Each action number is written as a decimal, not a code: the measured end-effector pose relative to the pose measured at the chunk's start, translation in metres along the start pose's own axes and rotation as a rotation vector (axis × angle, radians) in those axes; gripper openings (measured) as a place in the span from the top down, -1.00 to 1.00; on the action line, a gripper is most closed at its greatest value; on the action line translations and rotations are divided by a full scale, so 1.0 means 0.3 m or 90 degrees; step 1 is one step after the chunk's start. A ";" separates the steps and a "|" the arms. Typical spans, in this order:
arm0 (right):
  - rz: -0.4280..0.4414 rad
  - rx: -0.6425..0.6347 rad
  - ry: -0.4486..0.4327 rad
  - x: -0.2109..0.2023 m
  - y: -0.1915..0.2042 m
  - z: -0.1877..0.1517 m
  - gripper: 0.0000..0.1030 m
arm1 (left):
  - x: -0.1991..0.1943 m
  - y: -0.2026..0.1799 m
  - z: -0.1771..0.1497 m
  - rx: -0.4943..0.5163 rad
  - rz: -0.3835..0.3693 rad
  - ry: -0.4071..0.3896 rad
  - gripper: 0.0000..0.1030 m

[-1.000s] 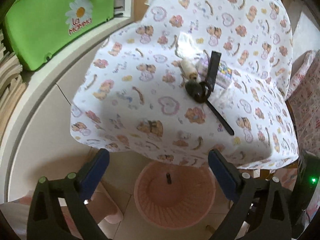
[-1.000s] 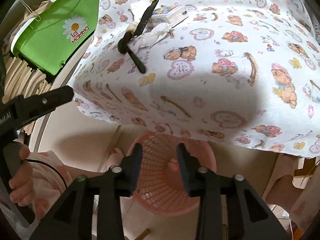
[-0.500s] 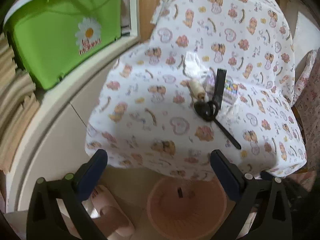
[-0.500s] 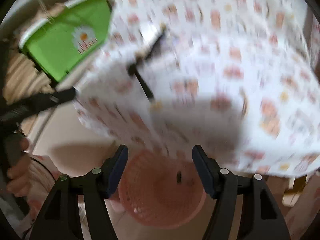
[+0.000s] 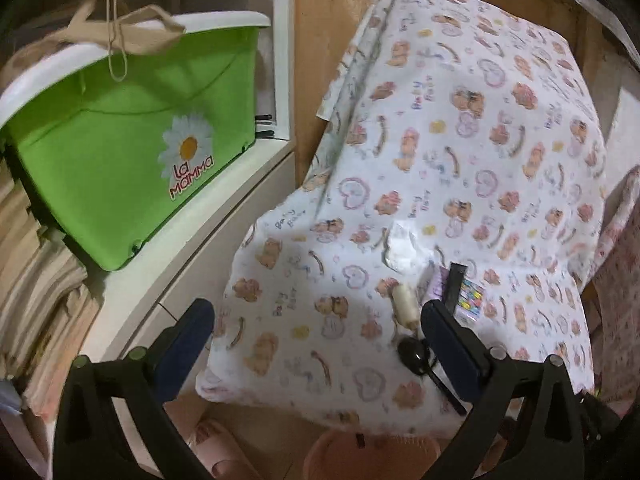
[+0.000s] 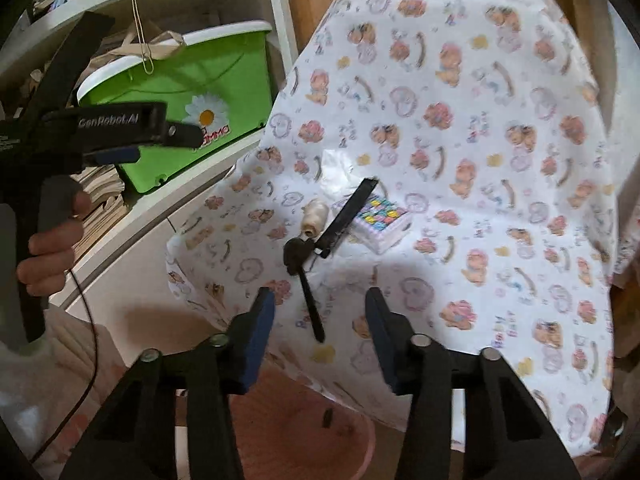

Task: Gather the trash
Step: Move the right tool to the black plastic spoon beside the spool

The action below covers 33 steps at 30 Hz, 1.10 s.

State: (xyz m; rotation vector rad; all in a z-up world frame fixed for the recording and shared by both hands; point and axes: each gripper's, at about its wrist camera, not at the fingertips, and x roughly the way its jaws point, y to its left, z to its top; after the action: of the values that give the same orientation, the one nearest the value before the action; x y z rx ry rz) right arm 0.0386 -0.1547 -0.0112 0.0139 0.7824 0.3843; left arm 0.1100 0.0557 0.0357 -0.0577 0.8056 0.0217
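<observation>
On the bear-print tablecloth lie a black spoon, a black strip, a small cream roll, a colourful packet and a clear crumpled wrapper. My right gripper hovers above the table's near edge with its jaws closing. Nothing is held; the spoon's handle shows beyond the gap. My left gripper stands wide open and empty, left of the spoon and cream roll. A pink basket below the table edge holds a small dark item.
A green tub with a daisy label sits on a white shelf left of the table. Stacked papers lie under it. A pink slipper is on the floor beside the basket. A hand grips the left tool's handle.
Both grippers rose from over the pink basket, so the tabletop items now fill the views. The right jaws spread wider, then narrowed again. The left jaws stayed wide.
</observation>
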 end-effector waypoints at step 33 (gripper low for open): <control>0.052 0.033 0.128 0.217 -0.098 -0.047 0.94 | 0.224 -0.190 -0.063 0.037 -0.190 0.189 -0.22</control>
State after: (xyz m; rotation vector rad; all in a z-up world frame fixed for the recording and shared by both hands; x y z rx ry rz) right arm 0.0806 -0.1617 -0.0705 0.0562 0.9924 0.4481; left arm 0.1453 -0.0024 -0.0234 -0.1279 1.0874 -0.2982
